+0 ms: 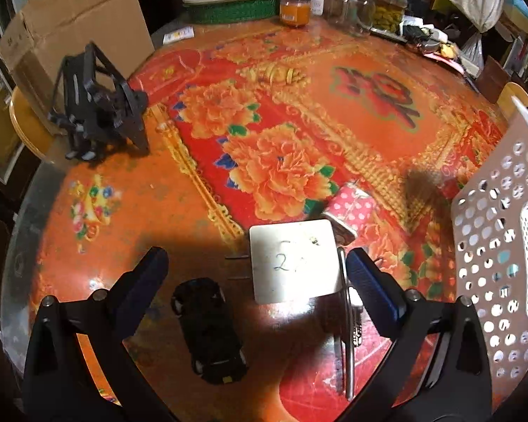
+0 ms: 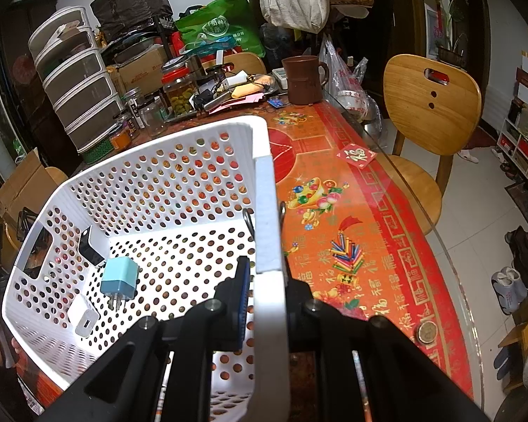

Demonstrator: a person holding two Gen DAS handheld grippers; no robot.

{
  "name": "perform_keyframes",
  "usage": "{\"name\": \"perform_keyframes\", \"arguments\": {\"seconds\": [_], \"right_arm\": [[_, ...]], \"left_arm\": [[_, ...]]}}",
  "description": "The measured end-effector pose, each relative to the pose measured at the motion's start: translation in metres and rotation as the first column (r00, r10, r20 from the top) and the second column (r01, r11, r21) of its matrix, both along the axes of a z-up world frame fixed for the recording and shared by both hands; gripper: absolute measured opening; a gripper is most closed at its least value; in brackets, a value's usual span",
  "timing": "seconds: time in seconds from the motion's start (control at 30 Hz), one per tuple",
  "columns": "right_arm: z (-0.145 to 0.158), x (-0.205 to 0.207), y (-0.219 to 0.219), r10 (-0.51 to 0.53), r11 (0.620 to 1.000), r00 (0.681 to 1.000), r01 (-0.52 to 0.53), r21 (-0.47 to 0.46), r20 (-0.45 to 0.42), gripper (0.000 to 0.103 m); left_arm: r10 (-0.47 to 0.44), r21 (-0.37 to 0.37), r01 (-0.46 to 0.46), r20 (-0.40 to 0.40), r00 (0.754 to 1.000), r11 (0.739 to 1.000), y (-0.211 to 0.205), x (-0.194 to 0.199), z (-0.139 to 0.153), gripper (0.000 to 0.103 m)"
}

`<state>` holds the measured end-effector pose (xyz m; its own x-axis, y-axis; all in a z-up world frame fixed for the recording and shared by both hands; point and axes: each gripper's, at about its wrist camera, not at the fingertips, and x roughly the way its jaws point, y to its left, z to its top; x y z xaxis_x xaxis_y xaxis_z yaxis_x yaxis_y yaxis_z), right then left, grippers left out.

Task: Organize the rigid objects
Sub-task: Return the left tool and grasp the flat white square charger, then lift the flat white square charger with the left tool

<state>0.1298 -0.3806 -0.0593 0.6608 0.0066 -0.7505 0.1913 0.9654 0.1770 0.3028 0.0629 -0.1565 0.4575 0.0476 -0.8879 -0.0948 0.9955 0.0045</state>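
Red floral tablecloth (image 1: 299, 123), toy car (image 1: 207, 330) between released left tongs (image 1: 257, 281), right tongs (image 2: 264, 302) grasping basket (image 2: 267, 211) rim

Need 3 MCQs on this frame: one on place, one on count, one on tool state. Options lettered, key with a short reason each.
1. Where does the black toy car lie?
A. on the table between the left tool's fingers
B. in the white basket
C. on the wooden chair

2. How many chargers lie in the white basket?
A. none
B. two
C. five

3. What is the right tool doing?
A. hanging open over the table
B. clamped on the basket's rim
C. holding the brown mug

Key:
1 A: the left wrist view shows the car on the tablecloth, inside the span of the open left tool.
2 B: a blue charger and a white charger rest on the basket floor.
3 B: the rim runs between its closed fingers, one inside the basket wall and one outside.
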Motion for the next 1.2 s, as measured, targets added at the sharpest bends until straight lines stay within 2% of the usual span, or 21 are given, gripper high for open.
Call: {"name": "perform_keyframes", "arguments": {"seconds": [0.1,0.17,0.23,0.27,0.37,0.47,0.73,0.97,1.13,1.2], "right_arm": [[0.000,0.000,0.000,0.001,1.000,1.000,-0.001,0.000,0.001,0.013],[0.000,0.000,0.000,0.001,1.000,1.000,-0.001,-0.001,-0.001,0.013],[0.000,0.000,0.000,0.001,1.000,1.000,-0.001,-0.001,-0.001,0.013],[0.000,0.000,0.000,0.001,1.000,1.000,-0.001,-0.001,-0.001,0.013],[0.000,0.000,0.000,0.001,1.000,1.000,-0.001,-0.001,0.000,0.013],[0.000,0.000,0.000,0.001,1.000,1.000,-0.001,0.000,0.000,0.013],[0.000,0.001,0.000,0.001,1.000,1.000,-0.001,0.002,0.000,0.013],[0.000,0.000,0.000,0.001,1.000,1.000,-0.001,0.002,0.000,0.013],[0.000,0.000,0.000,0.002,1.000,1.000,-0.002,0.002,0.000,0.013],[0.001,0.000,0.000,0.002,1.000,1.000,-0.002,0.001,-0.001,0.013]], "left_arm": [[-0.001,-0.004,0.001,-0.019,1.000,1.000,-0.005,0.004,-0.007,0.098],[0.009,-0.020,-0.009,-0.015,1.000,1.000,-0.004,0.005,-0.007,0.092],[0.015,-0.044,-0.016,-0.015,1.000,0.999,-0.001,0.007,-0.007,0.071],[0.014,-0.060,-0.015,-0.012,1.000,0.998,-0.001,0.007,-0.006,0.063],[0.017,-0.026,-0.017,-0.008,1.000,1.000,-0.003,0.006,-0.002,0.063],[0.020,-0.032,-0.019,0.033,0.999,0.999,-0.001,0.000,0.006,0.063],[0.009,0.023,-0.012,0.161,0.987,1.000,-0.007,-0.017,0.057,0.063],[-0.050,0.171,-0.003,0.309,0.950,0.985,-0.036,-0.046,0.116,0.063],[-0.079,0.253,-0.017,0.365,0.928,0.967,-0.060,-0.059,0.149,0.063],[-0.085,0.264,-0.019,0.376,0.923,0.964,-0.067,-0.063,0.160,0.063]]}}
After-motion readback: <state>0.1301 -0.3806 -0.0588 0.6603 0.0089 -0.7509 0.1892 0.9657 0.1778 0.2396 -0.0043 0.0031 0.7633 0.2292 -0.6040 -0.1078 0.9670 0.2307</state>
